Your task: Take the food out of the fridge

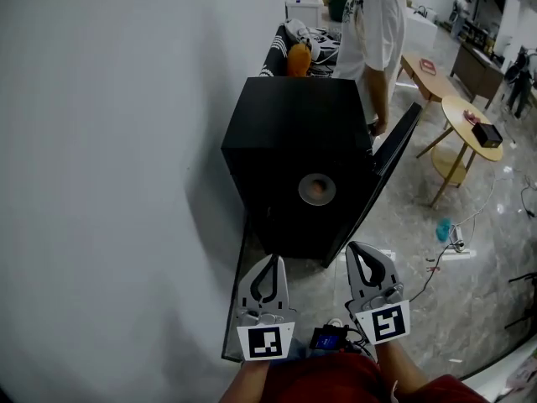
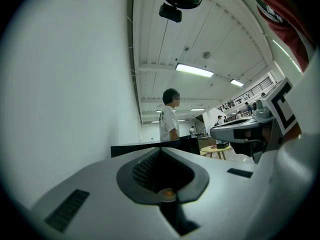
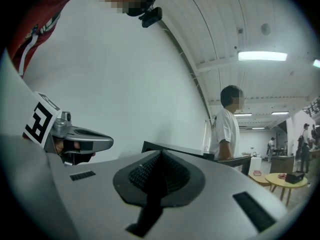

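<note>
Fridge [image 1: 289, 141] upright; door [image 1: 396, 151] ajar, facing right.

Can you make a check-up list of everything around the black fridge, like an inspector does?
Surface: pale stone-look floor; the black fridge stands on it beside the white wall.
Job's things: fridge door ajar; inside hidden, no food seen.
Clutter: round dish on the fridge top.
Grippers: left tongs and right tongs both shut and empty, short of the fridge.
Cables: cords and a power strip on the floor at right.
Surroundings: person in a white shirt behind the fridge; wooden tables beyond.
</note>
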The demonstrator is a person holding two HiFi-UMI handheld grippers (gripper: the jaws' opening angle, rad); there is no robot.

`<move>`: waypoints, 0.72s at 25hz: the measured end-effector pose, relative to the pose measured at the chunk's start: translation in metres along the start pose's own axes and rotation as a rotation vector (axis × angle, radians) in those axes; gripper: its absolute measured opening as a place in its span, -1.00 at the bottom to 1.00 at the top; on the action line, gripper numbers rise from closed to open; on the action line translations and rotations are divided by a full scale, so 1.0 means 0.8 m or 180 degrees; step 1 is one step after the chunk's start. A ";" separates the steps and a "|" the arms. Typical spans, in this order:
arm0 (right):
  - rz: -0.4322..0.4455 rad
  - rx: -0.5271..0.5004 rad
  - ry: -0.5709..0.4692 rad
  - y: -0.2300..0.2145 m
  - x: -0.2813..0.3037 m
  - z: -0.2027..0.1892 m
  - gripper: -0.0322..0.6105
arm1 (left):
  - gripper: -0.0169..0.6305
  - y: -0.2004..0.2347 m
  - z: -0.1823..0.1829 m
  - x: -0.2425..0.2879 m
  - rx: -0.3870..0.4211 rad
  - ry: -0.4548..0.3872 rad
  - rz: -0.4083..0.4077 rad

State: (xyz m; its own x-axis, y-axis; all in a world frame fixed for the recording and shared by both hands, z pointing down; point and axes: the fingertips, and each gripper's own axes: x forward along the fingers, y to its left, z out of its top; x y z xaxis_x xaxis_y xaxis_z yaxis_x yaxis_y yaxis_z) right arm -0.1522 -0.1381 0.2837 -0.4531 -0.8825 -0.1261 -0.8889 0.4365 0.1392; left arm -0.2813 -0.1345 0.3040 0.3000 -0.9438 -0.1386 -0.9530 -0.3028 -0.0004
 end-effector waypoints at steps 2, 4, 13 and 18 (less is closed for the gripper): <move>-0.0066 -0.0011 0.0004 -0.010 -0.002 -0.002 -0.83 | -0.91 -0.009 -0.002 0.008 -0.0007 0.0017 -0.0075; -0.0114 -0.0020 -0.0004 -0.025 -0.002 -0.003 -0.83 | -0.91 -0.020 -0.006 0.022 0.0018 0.0026 -0.0139; -0.0302 0.0012 0.0039 -0.081 0.003 -0.028 -0.83 | -0.91 -0.052 -0.026 0.073 0.0017 0.0093 -0.0240; -0.0251 0.0052 0.0106 -0.078 0.018 -0.047 -0.83 | -0.91 -0.050 -0.041 0.089 0.0006 0.0160 -0.0250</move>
State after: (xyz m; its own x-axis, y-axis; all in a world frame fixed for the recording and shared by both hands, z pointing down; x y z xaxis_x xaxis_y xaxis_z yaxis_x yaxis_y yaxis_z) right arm -0.1007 -0.1848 0.3101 -0.3794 -0.9194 -0.1034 -0.9228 0.3680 0.1142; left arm -0.2204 -0.1935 0.3269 0.3754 -0.9227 -0.0881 -0.9266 -0.3759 -0.0113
